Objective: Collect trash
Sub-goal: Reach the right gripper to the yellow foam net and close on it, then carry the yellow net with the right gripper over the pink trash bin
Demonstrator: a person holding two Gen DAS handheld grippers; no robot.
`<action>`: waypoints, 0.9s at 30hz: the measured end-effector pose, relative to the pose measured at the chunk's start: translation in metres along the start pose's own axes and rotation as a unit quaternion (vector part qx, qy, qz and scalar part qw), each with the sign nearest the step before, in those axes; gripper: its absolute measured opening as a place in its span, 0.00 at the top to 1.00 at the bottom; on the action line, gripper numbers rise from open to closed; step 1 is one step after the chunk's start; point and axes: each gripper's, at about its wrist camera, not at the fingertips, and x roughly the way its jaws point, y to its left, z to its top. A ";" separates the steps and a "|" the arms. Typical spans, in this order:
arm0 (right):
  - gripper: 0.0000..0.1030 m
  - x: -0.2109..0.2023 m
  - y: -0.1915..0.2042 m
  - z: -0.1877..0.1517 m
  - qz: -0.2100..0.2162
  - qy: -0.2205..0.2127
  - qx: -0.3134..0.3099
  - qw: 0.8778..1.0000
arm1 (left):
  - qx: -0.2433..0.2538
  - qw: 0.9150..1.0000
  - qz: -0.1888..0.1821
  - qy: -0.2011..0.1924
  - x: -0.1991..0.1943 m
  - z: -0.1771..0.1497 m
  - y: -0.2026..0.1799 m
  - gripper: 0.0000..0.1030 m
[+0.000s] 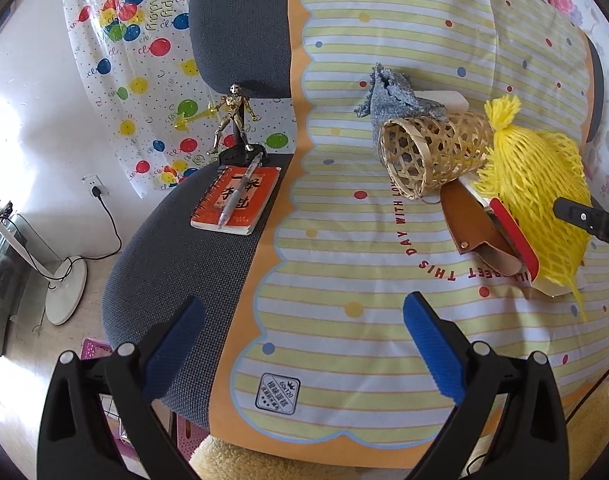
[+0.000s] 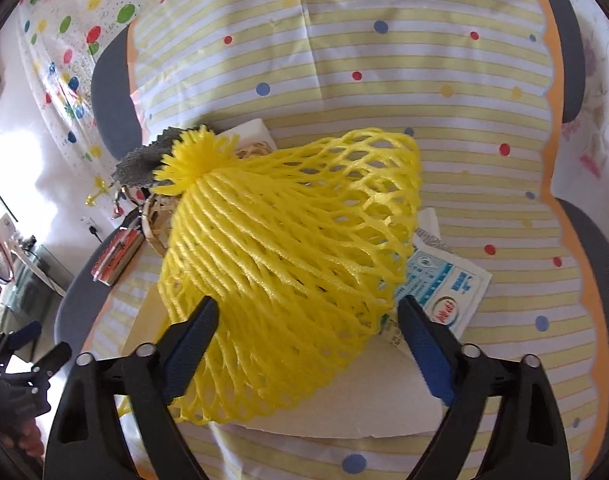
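Straddling the yellow foam fruit net (image 2: 288, 248) with the right hand-held gripper (image 2: 306, 344), jaws spread and empty; net lies on white paper (image 2: 344, 412) atop the bench (image 2: 384, 60); close low on mesh only; left hand-held gripper (image 1: 304, 344) agape, idle.

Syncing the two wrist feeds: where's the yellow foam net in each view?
Left wrist: yellow foam net at the right edge, mid-height, right of the wicker basket.
Right wrist: it fills the centre, reaching down between the open right gripper fingers.
Shared landmark: the wicker basket, whose rim peeks out at the net's left in the right wrist view.
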 end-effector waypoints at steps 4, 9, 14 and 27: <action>0.62 -0.014 0.013 0.005 -0.002 -0.023 -0.020 1.000 | 0.003 1.000 0.000 -0.014 -0.008 0.000 -0.001 0.06; 0.84 -0.057 0.030 0.017 -0.015 -0.096 -0.045 0.994 | -0.006 0.999 -0.001 -0.032 -0.022 0.000 0.002 0.06; 0.87 -0.119 0.039 0.026 -0.033 -0.169 -0.048 0.984 | -0.004 0.999 -0.003 -0.046 -0.038 0.002 0.007 0.06; 0.87 -0.226 -0.011 -0.035 -0.156 -0.215 -0.028 0.964 | 0.064 0.989 -0.132 -0.024 -0.036 0.013 -0.068 0.36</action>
